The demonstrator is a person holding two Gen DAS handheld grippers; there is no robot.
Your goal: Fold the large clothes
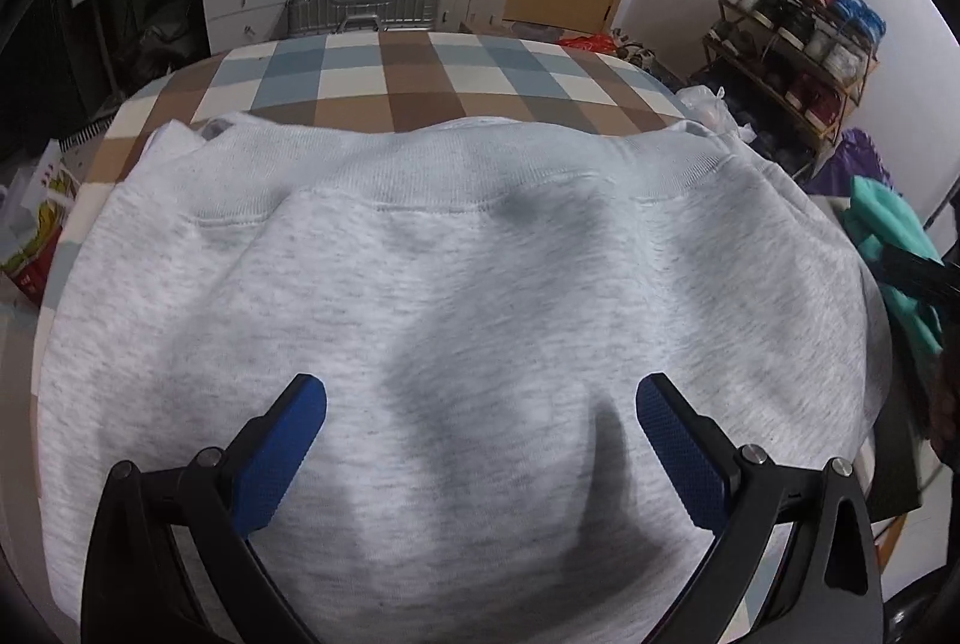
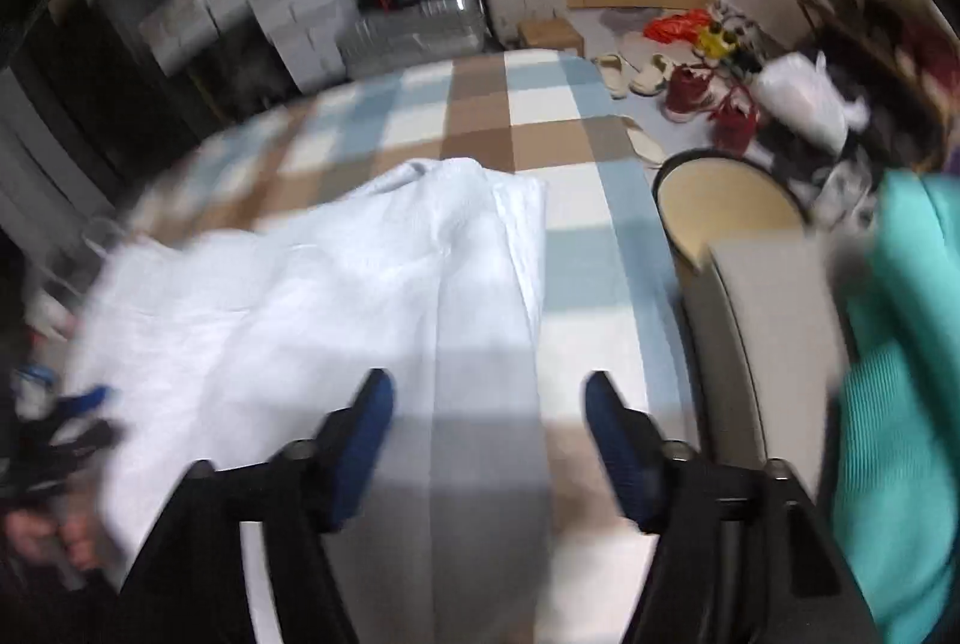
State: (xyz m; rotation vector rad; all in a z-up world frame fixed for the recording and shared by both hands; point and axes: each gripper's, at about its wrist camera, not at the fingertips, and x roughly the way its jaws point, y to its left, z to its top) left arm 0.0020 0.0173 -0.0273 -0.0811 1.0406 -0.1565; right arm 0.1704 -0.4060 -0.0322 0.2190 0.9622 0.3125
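Note:
A light grey sweatshirt [image 1: 456,296] lies spread flat on the checked table cloth [image 1: 420,74], its ribbed hem along the far side. My left gripper [image 1: 480,398] hangs open just above the near part of the sweatshirt, nothing between its blue pads. In the blurred right wrist view the sweatshirt [image 2: 336,296] shows its folded right edge. My right gripper [image 2: 489,392] stands open over that edge and the checked cloth [image 2: 576,248], holding nothing. The other gripper and a hand appear at the far left of that view.
A teal garment [image 2: 900,374] lies on a grey chair [image 2: 762,344] to the right of the table. A round bin [image 2: 726,206], shoes and bags cover the floor beyond. Suitcases [image 1: 366,5], white drawers and a shoe rack [image 1: 798,44] stand at the back.

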